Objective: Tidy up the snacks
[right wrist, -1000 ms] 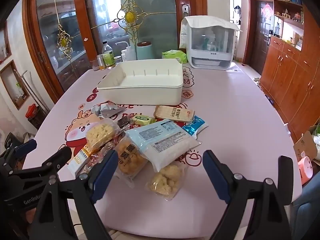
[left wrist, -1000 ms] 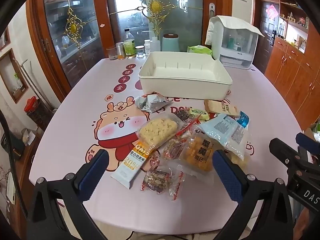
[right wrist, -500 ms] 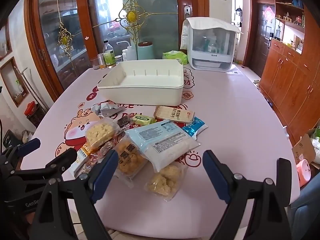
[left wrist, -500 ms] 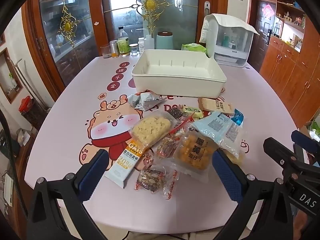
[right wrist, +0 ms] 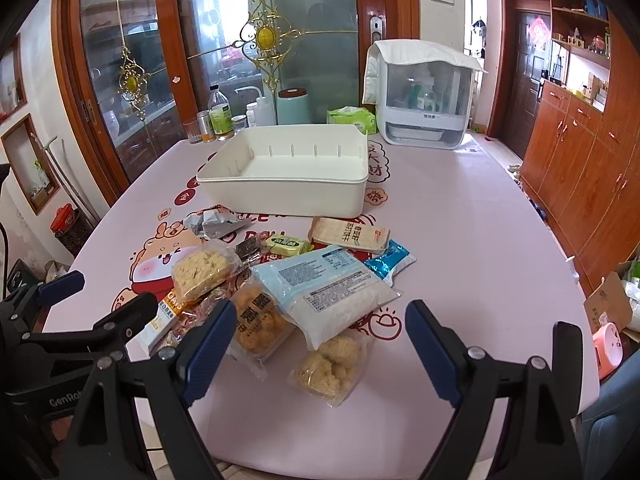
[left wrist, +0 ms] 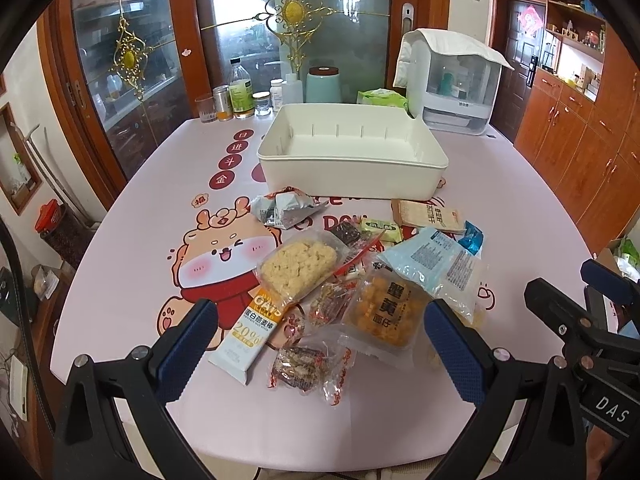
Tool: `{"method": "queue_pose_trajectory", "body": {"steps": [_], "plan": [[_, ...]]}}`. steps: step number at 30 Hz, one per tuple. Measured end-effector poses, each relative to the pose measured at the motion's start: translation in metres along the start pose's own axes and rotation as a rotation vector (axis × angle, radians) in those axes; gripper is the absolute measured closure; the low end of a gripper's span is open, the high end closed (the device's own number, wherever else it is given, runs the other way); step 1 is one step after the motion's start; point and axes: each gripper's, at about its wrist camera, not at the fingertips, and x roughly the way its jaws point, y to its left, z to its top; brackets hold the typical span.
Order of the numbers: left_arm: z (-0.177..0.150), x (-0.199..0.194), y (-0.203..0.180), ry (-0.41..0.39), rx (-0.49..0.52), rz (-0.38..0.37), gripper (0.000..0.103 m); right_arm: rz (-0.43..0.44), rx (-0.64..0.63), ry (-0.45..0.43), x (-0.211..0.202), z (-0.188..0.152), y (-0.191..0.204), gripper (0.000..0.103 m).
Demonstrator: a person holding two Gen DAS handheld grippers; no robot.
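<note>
A pile of snack packets lies on the pink table in front of an empty white bin (left wrist: 352, 160), which also shows in the right wrist view (right wrist: 288, 172). The pile holds an oats bar (left wrist: 250, 332), a clear rice-crisp pack (left wrist: 298, 266), an orange puff pack (left wrist: 386, 312), a pale blue bag (right wrist: 324, 288), a beige biscuit pack (right wrist: 350, 234) and a yellow cluster pack (right wrist: 332, 364). My left gripper (left wrist: 320, 348) is open and empty, above the pile's near edge. My right gripper (right wrist: 316, 344) is open and empty, over the cluster pack.
Bottles and jars (left wrist: 240, 92), a teal canister (left wrist: 323, 84), a green tissue pack (left wrist: 382, 98) and a white covered appliance (left wrist: 452, 84) stand along the table's far edge. Wooden cabinets (right wrist: 580, 152) line the right wall. The table's near edge is just below both grippers.
Both grippers stay open and empty. The left view has drifted slightly, with the pile a little further left and lower in frame. No packet has moved.
</note>
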Motion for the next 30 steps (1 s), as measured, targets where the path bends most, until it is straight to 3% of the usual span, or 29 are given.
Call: {"method": "queue_pose_trajectory", "body": {"steps": [12,22,30], "plan": [[0.012,-0.010,-0.002,-0.056,0.050,0.022,0.001,0.032,-0.022,-0.003,-0.003,0.014,-0.002,0.016],[0.029,-0.011,0.010,0.004,0.020,-0.051,0.001,-0.012,-0.052,-0.063,-0.015,0.032,-0.004,0.016],[0.041,-0.020,0.019,-0.046,0.037,0.018,0.001,-0.024,-0.052,-0.071,-0.016,0.041,-0.011,0.016]]}}
